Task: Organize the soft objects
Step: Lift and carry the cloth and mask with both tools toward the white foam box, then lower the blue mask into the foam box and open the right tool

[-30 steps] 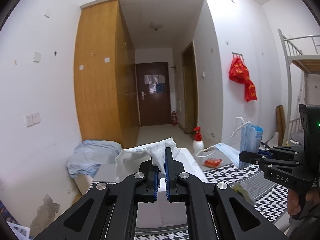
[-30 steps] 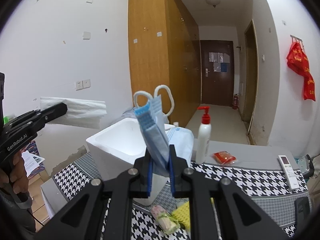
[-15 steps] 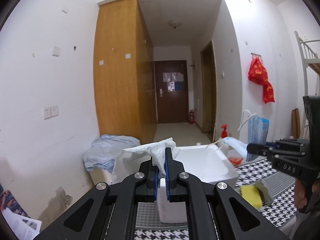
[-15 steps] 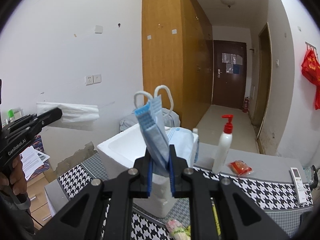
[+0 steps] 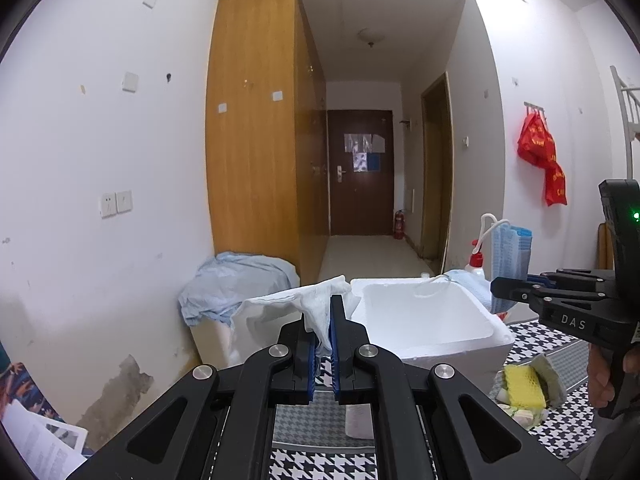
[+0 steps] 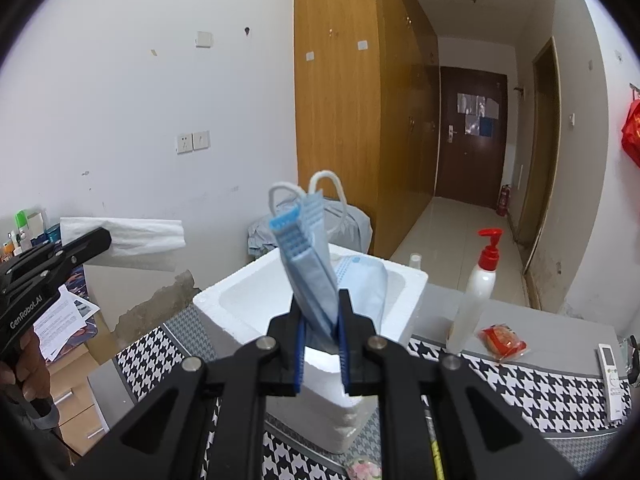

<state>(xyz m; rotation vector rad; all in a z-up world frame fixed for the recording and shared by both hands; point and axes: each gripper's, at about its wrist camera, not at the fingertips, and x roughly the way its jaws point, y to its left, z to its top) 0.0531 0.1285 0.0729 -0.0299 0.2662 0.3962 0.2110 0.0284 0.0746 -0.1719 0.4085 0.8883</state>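
Observation:
My left gripper (image 5: 324, 344) is shut on a white tissue (image 5: 296, 308), held in the air just left of the white foam box (image 5: 428, 320). My right gripper (image 6: 320, 328) is shut on a stack of blue face masks (image 6: 308, 264), held upright above the near side of the foam box (image 6: 248, 300). In the left wrist view the right gripper (image 5: 500, 286) with the masks (image 5: 510, 254) is over the box's right side. In the right wrist view the left gripper (image 6: 104, 236) holds the tissue (image 6: 132, 238) to the left of the box. Another blue mask (image 6: 362, 280) lies in the box.
A houndstooth cloth (image 6: 520, 376) covers the table. On it are a red-pump bottle (image 6: 480, 280), a red packet (image 6: 502, 340), a remote (image 6: 610, 368), a yellow sponge (image 5: 522, 386) and a small tissue pack (image 5: 360, 420). A blue cloth pile (image 5: 236, 280) lies behind the box.
Both grippers moved left and closer to the foam box, still holding their items. The box now fills more of both views.

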